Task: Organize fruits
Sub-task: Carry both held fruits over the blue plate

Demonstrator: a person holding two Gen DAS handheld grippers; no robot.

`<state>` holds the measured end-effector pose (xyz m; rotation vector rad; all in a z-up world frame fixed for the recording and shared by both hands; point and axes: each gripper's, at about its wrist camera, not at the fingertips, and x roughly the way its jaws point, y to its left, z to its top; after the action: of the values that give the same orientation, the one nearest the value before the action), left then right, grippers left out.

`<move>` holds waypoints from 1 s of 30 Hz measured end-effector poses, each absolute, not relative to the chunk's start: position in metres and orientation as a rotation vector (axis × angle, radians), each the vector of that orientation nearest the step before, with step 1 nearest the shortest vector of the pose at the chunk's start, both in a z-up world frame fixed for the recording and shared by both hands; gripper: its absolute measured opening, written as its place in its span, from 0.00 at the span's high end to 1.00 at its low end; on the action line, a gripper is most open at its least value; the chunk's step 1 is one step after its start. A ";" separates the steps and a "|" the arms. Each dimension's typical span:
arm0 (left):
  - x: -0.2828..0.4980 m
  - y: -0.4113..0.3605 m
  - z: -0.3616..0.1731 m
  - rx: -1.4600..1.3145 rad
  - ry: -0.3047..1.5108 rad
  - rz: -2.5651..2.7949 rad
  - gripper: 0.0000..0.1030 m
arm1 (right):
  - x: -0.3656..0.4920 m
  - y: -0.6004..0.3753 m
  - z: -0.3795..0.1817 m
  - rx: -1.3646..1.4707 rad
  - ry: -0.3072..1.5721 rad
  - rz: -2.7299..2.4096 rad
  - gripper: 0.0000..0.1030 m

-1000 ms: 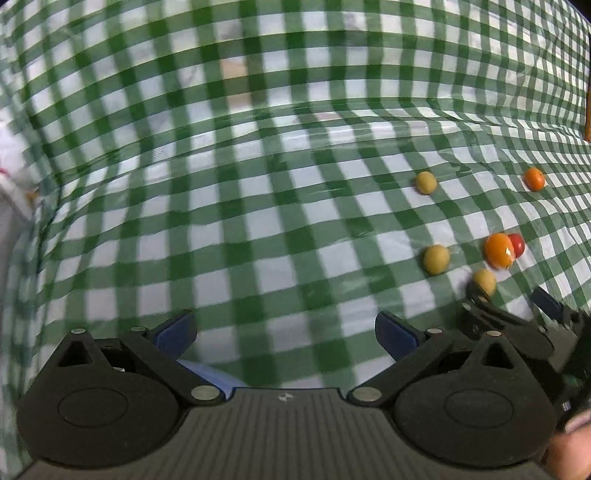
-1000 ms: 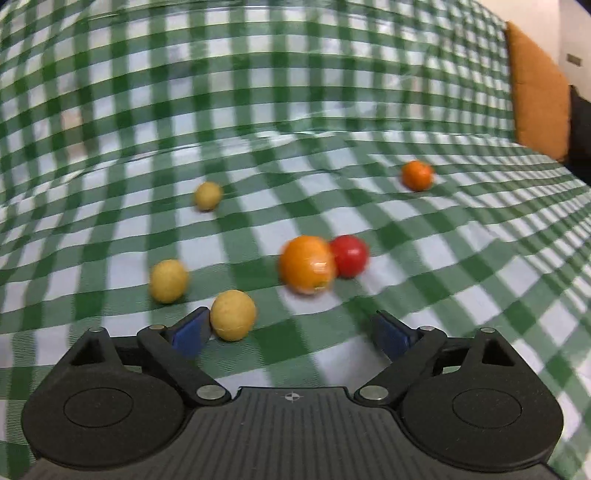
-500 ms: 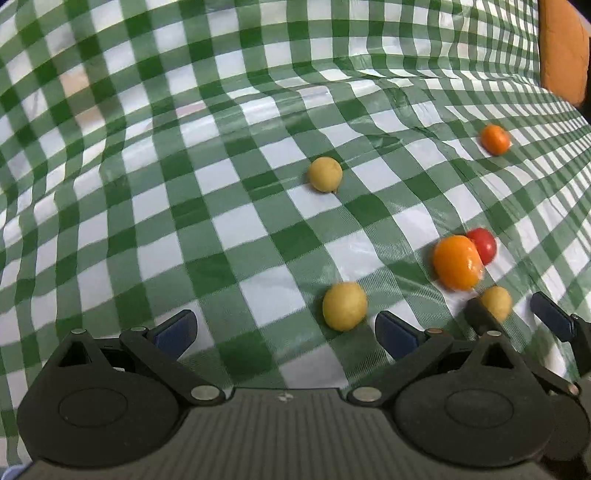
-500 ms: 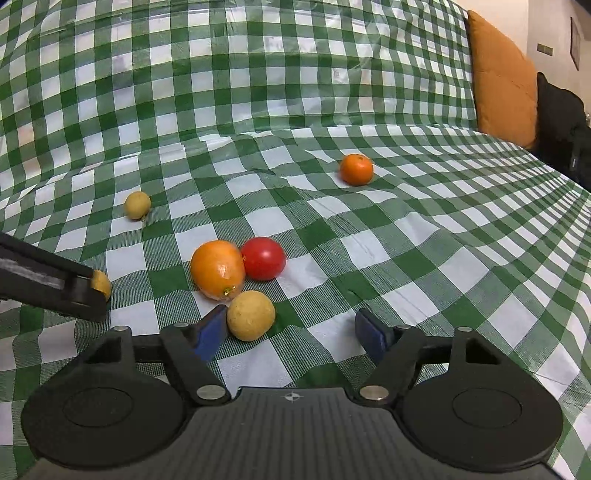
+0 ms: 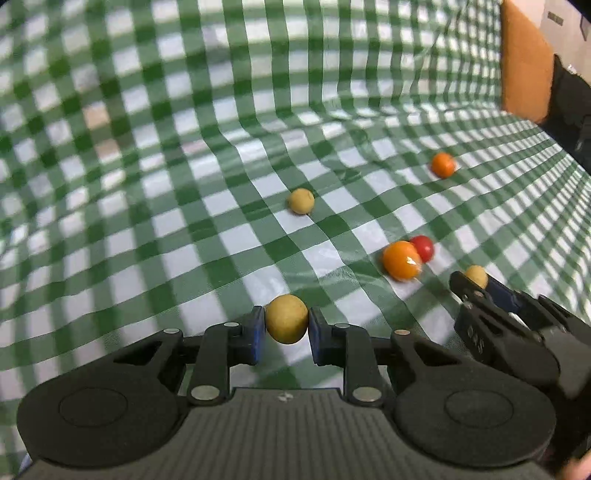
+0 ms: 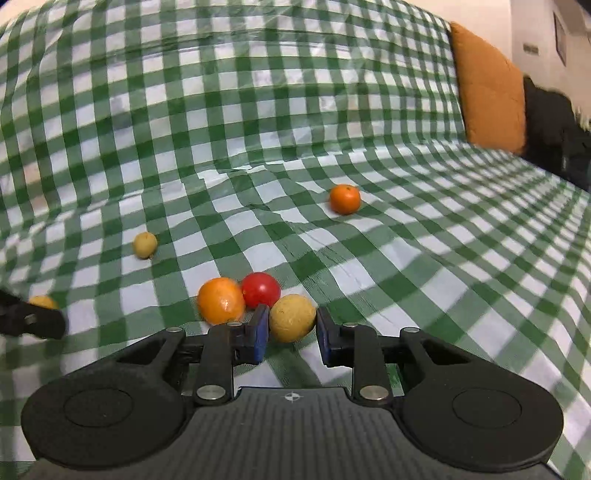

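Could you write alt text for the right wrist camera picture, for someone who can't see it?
The right tool pinches a yellow fruit on a green checked cloth. An orange and a red tomato touch just behind; a smaller orange and another yellow fruit lie farther off.

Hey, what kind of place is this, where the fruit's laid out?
Likely a living room at home: the green checked cloth seems draped over a sofa's seat and back, with an orange cushion at its end and a wall behind.
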<state>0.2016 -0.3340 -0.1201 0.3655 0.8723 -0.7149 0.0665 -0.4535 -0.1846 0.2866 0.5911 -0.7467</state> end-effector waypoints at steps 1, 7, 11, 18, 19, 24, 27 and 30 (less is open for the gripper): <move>0.194 -0.326 -0.113 0.371 0.863 -0.705 0.74 | 0.062 -0.451 -0.179 0.306 0.591 -0.740 0.73; 0.136 -0.244 -0.063 0.319 0.900 -0.690 0.74 | 0.003 -0.406 -0.121 0.339 0.593 -0.620 0.72; 0.087 -0.187 -0.035 0.318 0.864 -0.655 0.74 | -0.048 -0.355 -0.083 0.317 0.629 -0.495 0.72; 0.023 -0.089 0.002 0.240 0.870 -0.588 0.74 | -0.098 -0.261 -0.023 0.284 0.641 -0.279 0.72; 0.013 -0.076 0.007 0.233 0.863 -0.577 0.74 | -0.103 -0.249 -0.016 0.282 0.636 -0.254 0.72; -0.031 -0.021 0.020 0.176 0.843 -0.536 0.74 | -0.131 -0.193 0.010 0.234 0.615 -0.142 0.72; -0.051 0.001 0.023 0.149 0.831 -0.521 0.74 | -0.145 -0.168 0.018 0.204 0.621 -0.094 0.72; -0.069 0.017 0.027 0.132 0.808 -0.507 0.74 | -0.158 -0.146 0.022 0.169 0.628 -0.056 0.72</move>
<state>-0.0694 0.0166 0.0275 0.1317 0.8084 -0.5067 -0.1581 -0.1461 0.0219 0.1687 0.6282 -0.0561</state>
